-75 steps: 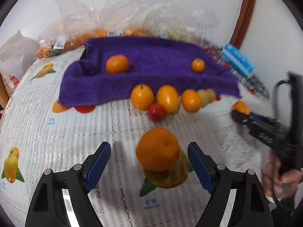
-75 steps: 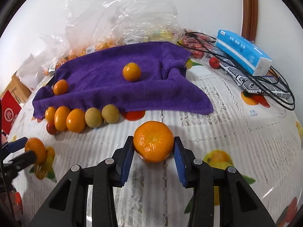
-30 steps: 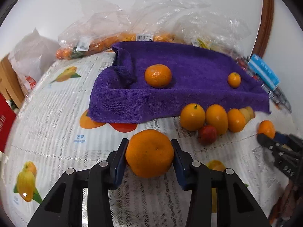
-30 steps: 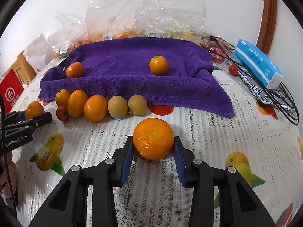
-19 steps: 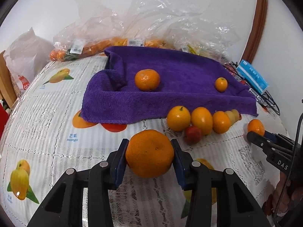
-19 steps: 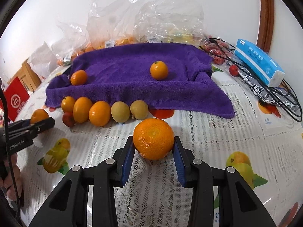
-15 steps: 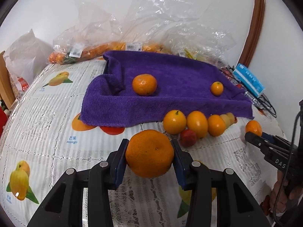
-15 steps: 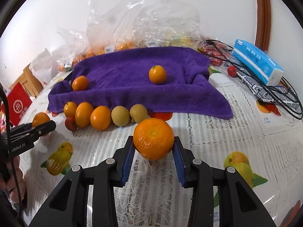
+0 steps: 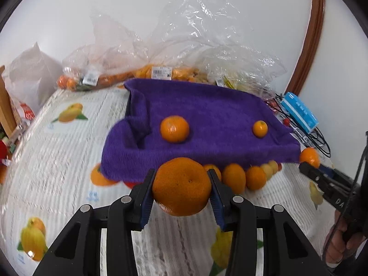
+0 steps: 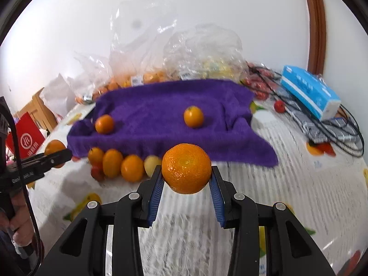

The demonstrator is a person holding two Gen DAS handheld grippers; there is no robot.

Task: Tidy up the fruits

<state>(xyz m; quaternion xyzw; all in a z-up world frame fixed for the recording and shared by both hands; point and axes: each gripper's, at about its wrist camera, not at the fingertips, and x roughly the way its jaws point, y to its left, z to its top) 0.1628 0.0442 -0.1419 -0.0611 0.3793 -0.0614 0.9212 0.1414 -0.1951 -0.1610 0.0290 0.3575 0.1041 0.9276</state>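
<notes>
— Which step were you on?

— Carrying. My left gripper (image 9: 181, 192) was clamped on a large, dimpled orange mandarin (image 9: 181, 186), and my right gripper (image 10: 186, 180) was clamped on a second round orange mandarin (image 10: 186, 168). Both fruits hung above the table, on the near side of the rumpled purple terry towel (image 9: 207, 119).

— And what was on the towel?

— A medium mandarin (image 9: 174, 128) towards its left part and a small round orange fruit (image 9: 260, 128) towards its right. Along the towel's near edge, on the tablecloth, lay a row of loose fruits (image 10: 122, 164): several orange ones, pale yellow ones, a little red one.

— So what did the next move call for?

— By my judgement, bringing each mandarin forward over the towel, lowering it until it rested on the pile, then parting the fingers gently. Mandarins roll, and the towel was creased, so I would have picked a flat patch near the medium mandarin.

— The surface and the room?

— A white lace-pattern tablecloth printed with fruit pictures (image 10: 299, 184). Behind the towel, crinkled clear plastic bags of produce (image 9: 184, 53) against a plain white wall (image 10: 207, 11). To the towel's right, a blue tissue pack (image 10: 310, 94) and black cables (image 10: 345, 133); a curved brown wooden frame (image 9: 309, 46) stood beyond.
</notes>
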